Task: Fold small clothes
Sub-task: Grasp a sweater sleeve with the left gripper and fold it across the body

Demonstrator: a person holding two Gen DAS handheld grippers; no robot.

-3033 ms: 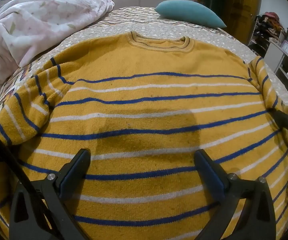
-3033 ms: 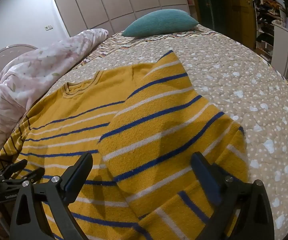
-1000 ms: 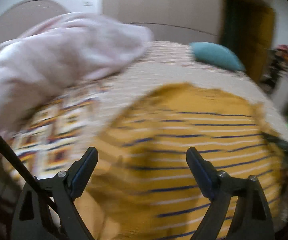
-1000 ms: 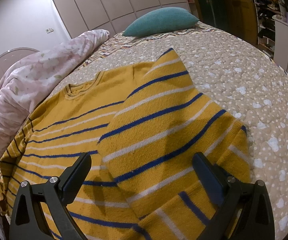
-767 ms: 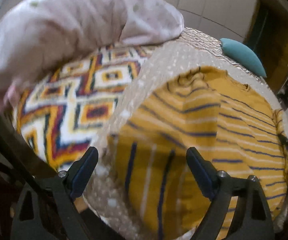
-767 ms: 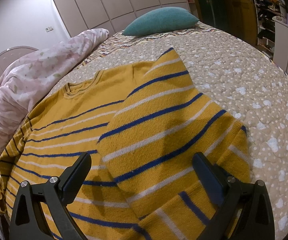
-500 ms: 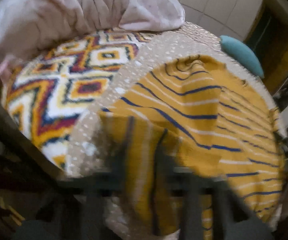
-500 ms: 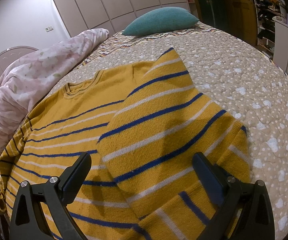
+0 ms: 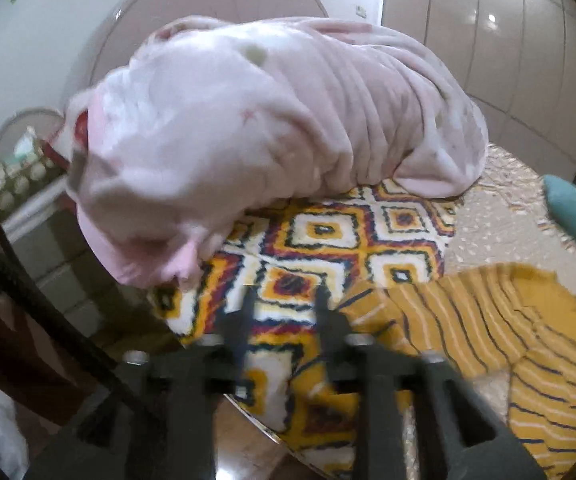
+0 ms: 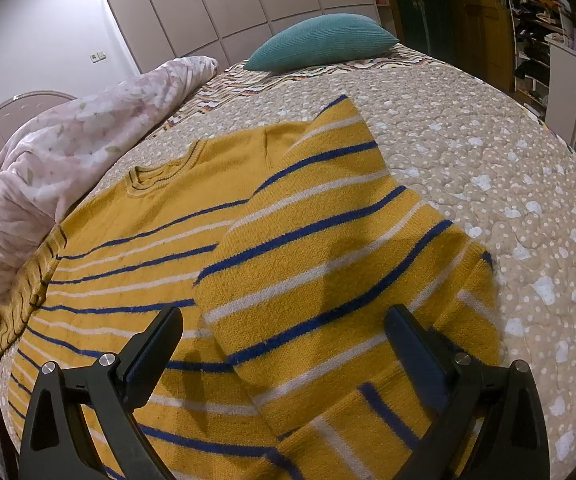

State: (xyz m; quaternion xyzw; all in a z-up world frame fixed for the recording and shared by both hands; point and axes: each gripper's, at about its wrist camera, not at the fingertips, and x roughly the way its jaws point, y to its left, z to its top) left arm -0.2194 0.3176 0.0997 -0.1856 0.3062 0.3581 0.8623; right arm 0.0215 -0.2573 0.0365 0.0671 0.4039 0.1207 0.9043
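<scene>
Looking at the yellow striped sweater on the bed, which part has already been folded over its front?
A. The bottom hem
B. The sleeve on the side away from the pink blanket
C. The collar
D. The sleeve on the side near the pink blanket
B: in the right wrist view, the sweater has its sleeve on the side away from the pink blanket lying across its front.

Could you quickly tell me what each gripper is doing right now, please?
Left gripper: blurred, fingers close together; grip cannot be told.
Right gripper: open, above the sweater.
</scene>
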